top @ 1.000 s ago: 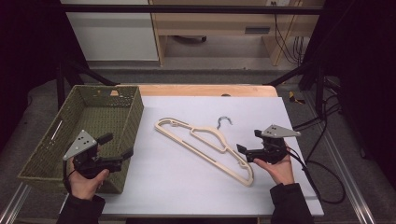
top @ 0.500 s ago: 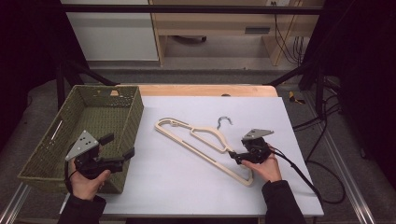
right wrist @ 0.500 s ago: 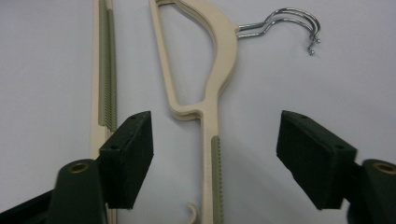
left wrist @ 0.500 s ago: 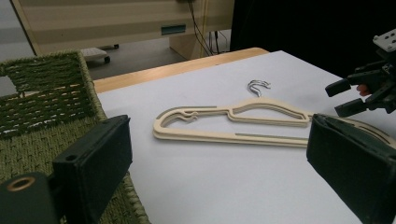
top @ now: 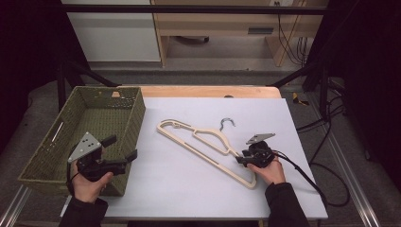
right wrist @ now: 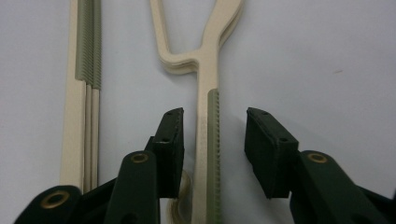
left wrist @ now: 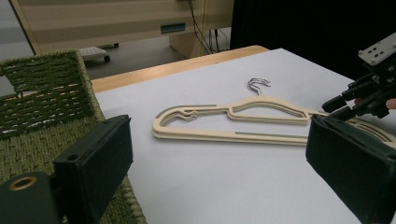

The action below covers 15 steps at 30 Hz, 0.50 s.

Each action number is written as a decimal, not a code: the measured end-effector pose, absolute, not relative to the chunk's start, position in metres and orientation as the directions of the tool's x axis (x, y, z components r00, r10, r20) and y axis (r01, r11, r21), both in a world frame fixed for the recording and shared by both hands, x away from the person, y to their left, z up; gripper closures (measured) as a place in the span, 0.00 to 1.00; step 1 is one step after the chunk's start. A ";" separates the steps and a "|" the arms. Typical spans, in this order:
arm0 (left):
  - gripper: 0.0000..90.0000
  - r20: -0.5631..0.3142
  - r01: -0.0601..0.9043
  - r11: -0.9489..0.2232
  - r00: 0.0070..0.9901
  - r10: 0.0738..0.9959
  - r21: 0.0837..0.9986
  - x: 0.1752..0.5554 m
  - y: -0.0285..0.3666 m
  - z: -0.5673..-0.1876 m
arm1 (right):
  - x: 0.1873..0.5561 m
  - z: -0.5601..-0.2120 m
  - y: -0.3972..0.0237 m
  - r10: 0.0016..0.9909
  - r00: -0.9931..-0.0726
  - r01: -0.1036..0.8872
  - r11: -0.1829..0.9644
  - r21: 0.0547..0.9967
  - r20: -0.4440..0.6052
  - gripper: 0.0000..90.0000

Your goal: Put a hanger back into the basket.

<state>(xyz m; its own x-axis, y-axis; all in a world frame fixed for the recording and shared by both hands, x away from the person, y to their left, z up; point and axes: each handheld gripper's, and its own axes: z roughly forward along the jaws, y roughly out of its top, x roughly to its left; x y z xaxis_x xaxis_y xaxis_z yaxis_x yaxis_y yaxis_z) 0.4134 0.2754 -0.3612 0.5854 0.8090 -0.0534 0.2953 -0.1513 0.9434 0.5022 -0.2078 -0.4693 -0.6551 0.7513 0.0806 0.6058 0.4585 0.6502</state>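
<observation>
- My right gripper [top: 242, 159] sits low on the sheet [top: 189, 189] at about 4 o'clock of the table, its jaws straddling one arm of the hanger [top: 208, 150]. They have just been closing, with the arm between them. In the right gripper view the pads [right wrist: 170, 140] stand off the arm on both sides, so I judge them part-spread and not yet pinching.
- My left gripper [top: 120, 150] hangs at about 8 o'clock, by the near corner of the basket [top: 52, 163]. Its jaws are spread wide with nothing between them.
- The hanger lies flat on the sheet near the middle of the table, running from 10 o'clock down to 4 o'clock. Its metal hook [top: 227, 123] points toward 12 o'clock.
- Progress, as I judge it: the reach is done and the grasp is half made. The squeeze, the lift and any carry are all left. The basket at 9 o'clock looks a likely goal, but I can't be sure.
- Hard to make out: the hanger looks like a stack of two or three, with layered edges in the right gripper view [right wrist: 84, 102]. I can't count them for certain.
- My hand and gripper body cover the hanger's near end in the high view.
- The basket's near wall hides part of its floor, and a small thing on its far wall [top: 115, 94] is too small to name.
</observation>
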 end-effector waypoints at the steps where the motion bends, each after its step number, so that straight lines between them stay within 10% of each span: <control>1: 0.08 -0.054 0.295 -0.151 0.585 0.809 0.943 0.413 0.276 -0.361 | 0.502 -0.471 -0.206 0.760 -0.645 0.616 0.449 0.647 0.086 0.67; 15: 0.09 -0.049 0.301 -0.163 0.591 0.805 0.940 0.414 0.272 -0.362 | 0.503 -0.468 -0.206 0.759 -0.641 0.644 0.455 0.614 0.110 0.88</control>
<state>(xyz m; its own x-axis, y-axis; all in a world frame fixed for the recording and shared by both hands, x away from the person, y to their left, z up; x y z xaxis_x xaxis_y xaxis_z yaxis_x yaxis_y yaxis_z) 0.4137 0.2723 -0.3621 0.5912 0.8050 -0.0494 0.3005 -0.1631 0.9397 0.5033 -0.2064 -0.4682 -0.6414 0.7593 0.1100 0.6444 0.4553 0.6144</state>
